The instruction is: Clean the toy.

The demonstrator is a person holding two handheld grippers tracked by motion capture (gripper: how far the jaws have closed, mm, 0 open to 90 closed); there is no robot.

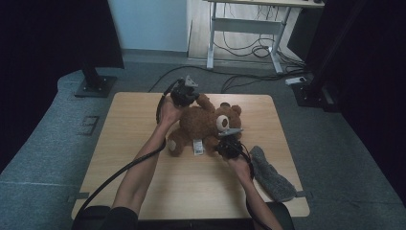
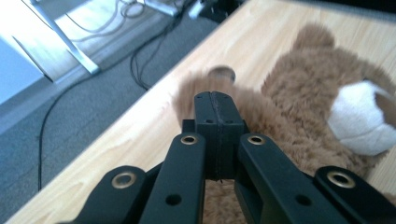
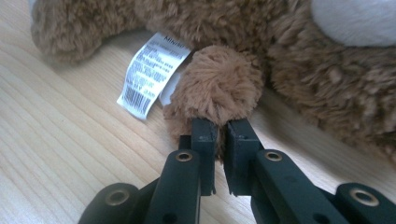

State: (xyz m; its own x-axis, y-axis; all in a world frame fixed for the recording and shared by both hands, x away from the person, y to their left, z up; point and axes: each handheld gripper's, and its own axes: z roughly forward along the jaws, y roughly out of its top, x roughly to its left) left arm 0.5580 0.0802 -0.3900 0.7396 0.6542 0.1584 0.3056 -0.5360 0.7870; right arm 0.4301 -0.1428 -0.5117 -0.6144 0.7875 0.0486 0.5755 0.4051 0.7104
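Two grippers on my teddy bear [image 1: 206,125]: left gripper [image 2: 215,100] pinching raised paw, right gripper [image 3: 219,128] pinching lower paw; bear lies on bench [image 1: 191,187].

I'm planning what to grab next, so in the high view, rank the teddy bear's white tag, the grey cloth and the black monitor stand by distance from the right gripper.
1. White tag: just left of the right gripper.
2. Grey cloth: table's right edge.
3. Black monitor stand: floor, far left.

A lab or office is suggested by grey carpet [image 1: 43,143], loose floor cables [image 1: 249,50] and a far metal-legged desk [image 1: 249,24].
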